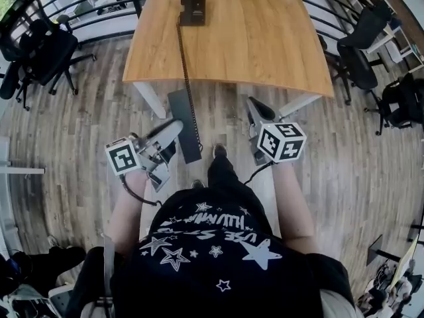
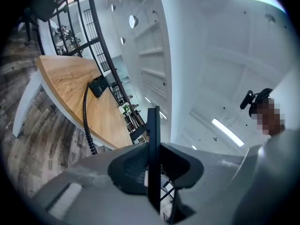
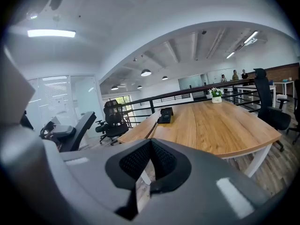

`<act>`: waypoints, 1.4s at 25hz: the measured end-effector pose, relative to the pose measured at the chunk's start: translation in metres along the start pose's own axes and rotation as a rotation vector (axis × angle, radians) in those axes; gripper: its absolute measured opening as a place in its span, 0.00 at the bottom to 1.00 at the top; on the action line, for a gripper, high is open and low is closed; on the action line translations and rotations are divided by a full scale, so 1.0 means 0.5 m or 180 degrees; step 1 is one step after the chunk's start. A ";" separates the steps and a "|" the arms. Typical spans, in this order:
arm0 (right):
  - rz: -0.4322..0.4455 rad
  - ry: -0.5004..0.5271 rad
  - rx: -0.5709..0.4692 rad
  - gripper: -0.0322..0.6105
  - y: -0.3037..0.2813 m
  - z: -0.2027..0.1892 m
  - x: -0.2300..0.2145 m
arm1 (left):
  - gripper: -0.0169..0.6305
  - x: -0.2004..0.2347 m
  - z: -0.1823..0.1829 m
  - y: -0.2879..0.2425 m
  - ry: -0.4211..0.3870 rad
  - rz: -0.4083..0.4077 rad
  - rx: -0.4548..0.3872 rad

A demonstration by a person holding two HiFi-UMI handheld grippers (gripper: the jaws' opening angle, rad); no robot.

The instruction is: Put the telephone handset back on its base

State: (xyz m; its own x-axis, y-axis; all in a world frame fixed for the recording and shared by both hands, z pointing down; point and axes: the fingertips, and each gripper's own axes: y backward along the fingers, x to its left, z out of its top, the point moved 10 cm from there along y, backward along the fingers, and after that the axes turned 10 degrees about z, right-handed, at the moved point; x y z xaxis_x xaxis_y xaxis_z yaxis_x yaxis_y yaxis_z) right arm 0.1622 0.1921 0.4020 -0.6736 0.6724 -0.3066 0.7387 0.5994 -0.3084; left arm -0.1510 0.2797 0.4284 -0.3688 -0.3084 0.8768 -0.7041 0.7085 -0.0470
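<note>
Black flat telephone handset (image 1: 180, 118) is clamped in the left gripper (image 2: 153, 167). The right gripper (image 3: 150, 162) is closed and empty. The black base (image 1: 192, 8) is well ahead on the wooden bench (image 1: 265, 38).

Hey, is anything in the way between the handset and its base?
Nothing visible. The handset in the left tongs hangs short of the table; only bare wood and its own coiled cord lie before the base.

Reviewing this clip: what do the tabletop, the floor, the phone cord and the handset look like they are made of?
Tabletop: wood or veneer, warm satin finish; grain streaks show.
Floor: grey-brown wood-look planks, maybe laminate; seams visible.
Phone cord: dark coiled cable, likely plastic-sheathed; tight spirals.
Handset: dark matte plastic, probably; flat, no glare.
</note>
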 end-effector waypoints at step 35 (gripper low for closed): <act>0.0207 -0.0029 0.0005 0.05 -0.256 0.189 -0.332 | 0.15 0.108 0.236 -0.260 -0.0042 0.0285 -0.0332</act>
State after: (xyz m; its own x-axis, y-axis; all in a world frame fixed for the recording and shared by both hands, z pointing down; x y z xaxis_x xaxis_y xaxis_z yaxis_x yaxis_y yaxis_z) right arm 0.1771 -0.0374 0.4070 -0.6245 0.7059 -0.3342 0.7808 0.5540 -0.2889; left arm -0.1508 0.0962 0.4253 -0.4358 -0.2489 0.8650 -0.6014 0.7955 -0.0741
